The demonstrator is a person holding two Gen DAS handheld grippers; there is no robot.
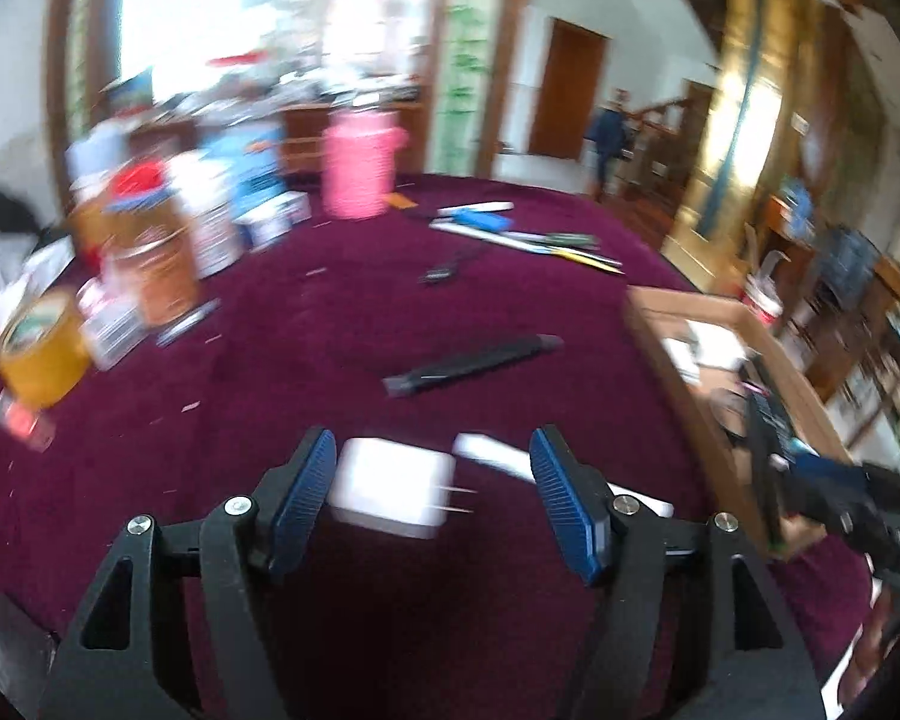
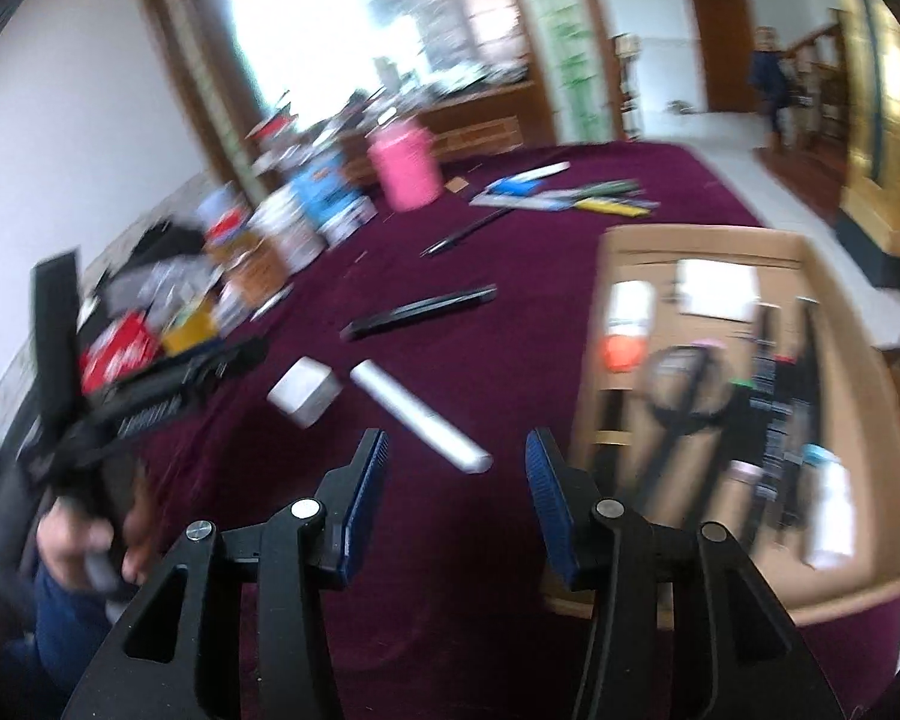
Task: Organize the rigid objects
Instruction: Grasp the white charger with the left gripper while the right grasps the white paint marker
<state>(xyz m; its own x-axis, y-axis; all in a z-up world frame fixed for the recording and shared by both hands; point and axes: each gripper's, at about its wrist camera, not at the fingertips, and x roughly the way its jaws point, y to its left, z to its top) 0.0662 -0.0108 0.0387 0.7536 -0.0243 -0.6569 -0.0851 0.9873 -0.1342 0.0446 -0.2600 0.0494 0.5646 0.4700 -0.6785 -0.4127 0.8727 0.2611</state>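
Observation:
A white plug adapter (image 1: 390, 489) lies on the maroon tablecloth (image 1: 330, 330) between the open fingers of my left gripper (image 1: 432, 492), which is empty. A white stick-shaped object (image 1: 495, 456) lies just beyond it. In the right wrist view my right gripper (image 2: 456, 468) is open and empty, just above the near end of the white stick (image 2: 420, 417); the adapter (image 2: 304, 391) lies to its left. A long black bar (image 1: 471, 360) lies further out, also in the right wrist view (image 2: 417, 312). The left gripper's body (image 2: 150, 396) shows at left there.
A cardboard box (image 2: 630, 252) holding several items sits at the right, also in the left wrist view (image 1: 672, 330). A pink canister (image 1: 357, 171), boxes, tins and a tape roll (image 1: 42, 348) crowd the left. Pens and rulers (image 1: 510, 231) lie at the far side.

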